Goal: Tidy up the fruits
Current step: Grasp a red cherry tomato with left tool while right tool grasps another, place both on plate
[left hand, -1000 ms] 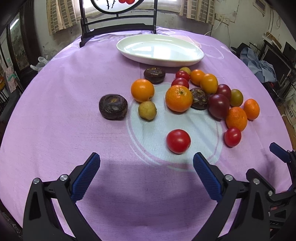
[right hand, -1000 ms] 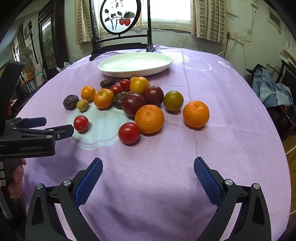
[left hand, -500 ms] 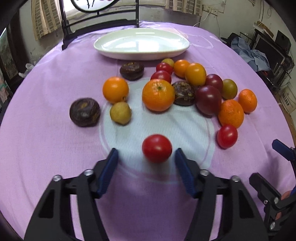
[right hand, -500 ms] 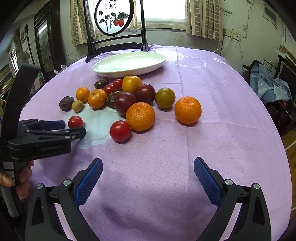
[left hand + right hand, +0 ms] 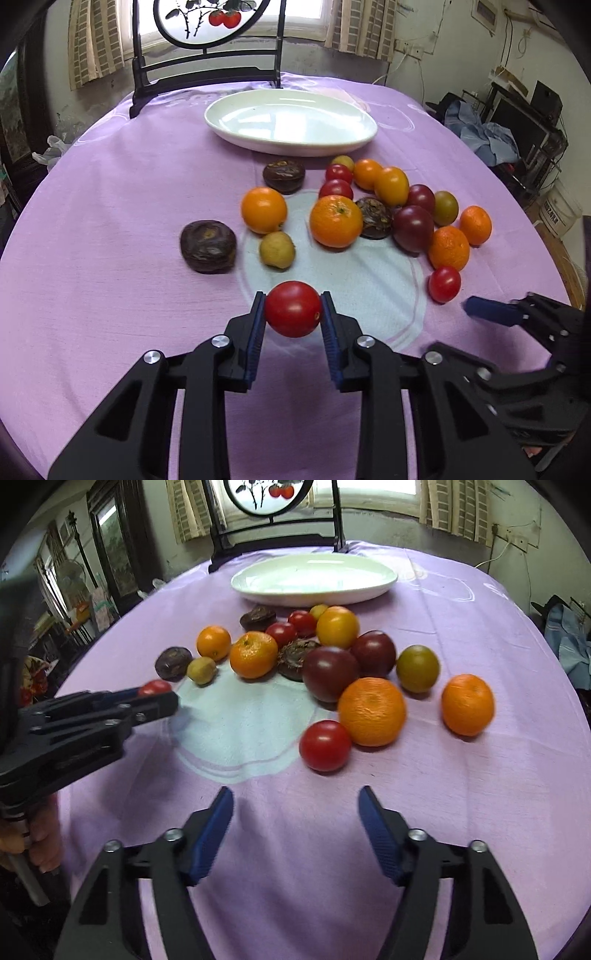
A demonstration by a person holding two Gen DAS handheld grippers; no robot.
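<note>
My left gripper (image 5: 292, 308) is shut on a red tomato (image 5: 293, 309) near the front of the purple table; it also shows in the right wrist view (image 5: 155, 692) at the left. My right gripper (image 5: 295, 812) is open and empty, just short of another red tomato (image 5: 325, 745). Several oranges, dark plums, red tomatoes and wrinkled brown fruits lie in a cluster (image 5: 369, 206) mid-table. An empty white oval plate (image 5: 291, 122) stands behind them, also visible in the right wrist view (image 5: 314, 578).
A large orange (image 5: 372, 711) sits right behind the near tomato, another orange (image 5: 467, 704) to its right. A dark wooden screen stand (image 5: 207, 74) rises behind the plate. The table edge curves round to the left and right.
My left gripper closed on the red tomato. My right gripper moved forward toward the near red tomato and its jaws narrowed.
</note>
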